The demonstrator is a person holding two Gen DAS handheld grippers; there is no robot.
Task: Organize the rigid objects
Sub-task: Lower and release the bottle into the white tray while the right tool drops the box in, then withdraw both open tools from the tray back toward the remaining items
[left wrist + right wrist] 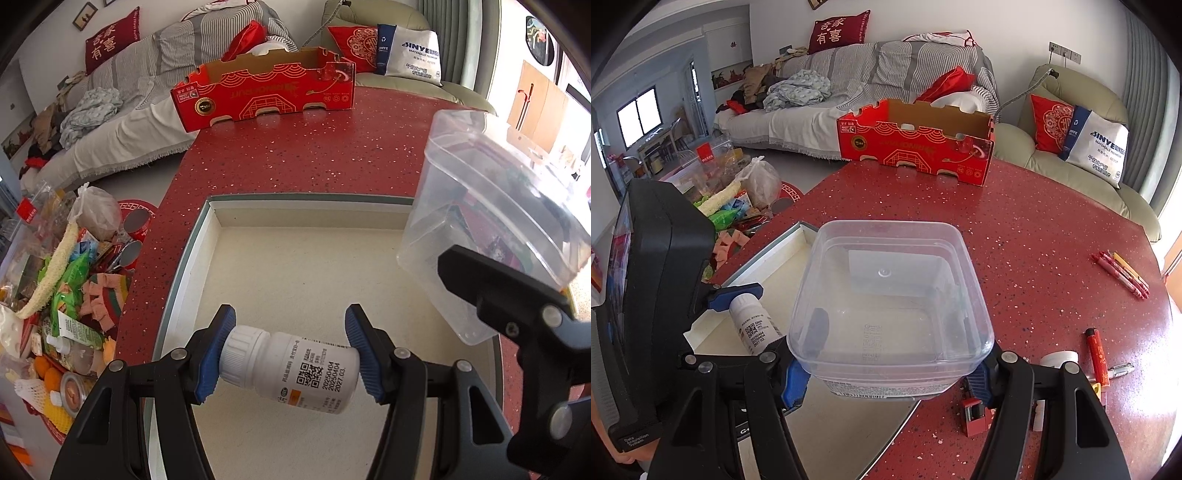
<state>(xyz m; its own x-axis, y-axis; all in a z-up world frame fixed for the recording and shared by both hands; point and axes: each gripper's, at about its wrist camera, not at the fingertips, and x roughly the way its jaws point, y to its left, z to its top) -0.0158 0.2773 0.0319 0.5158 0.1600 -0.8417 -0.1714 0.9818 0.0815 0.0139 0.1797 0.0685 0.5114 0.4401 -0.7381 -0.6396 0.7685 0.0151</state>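
Both grippers loaded, over the tray (184,258).
Left gripper (290,352) clamps a white bottle (291,369) end to end; right gripper (892,369) grips a clear tub (890,295) above the tray's right edge.

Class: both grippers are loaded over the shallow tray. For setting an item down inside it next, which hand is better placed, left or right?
Left, probably. The left gripper holds the white bottle directly above the tray floor. The right gripper holds the clear container over the tray's edge.
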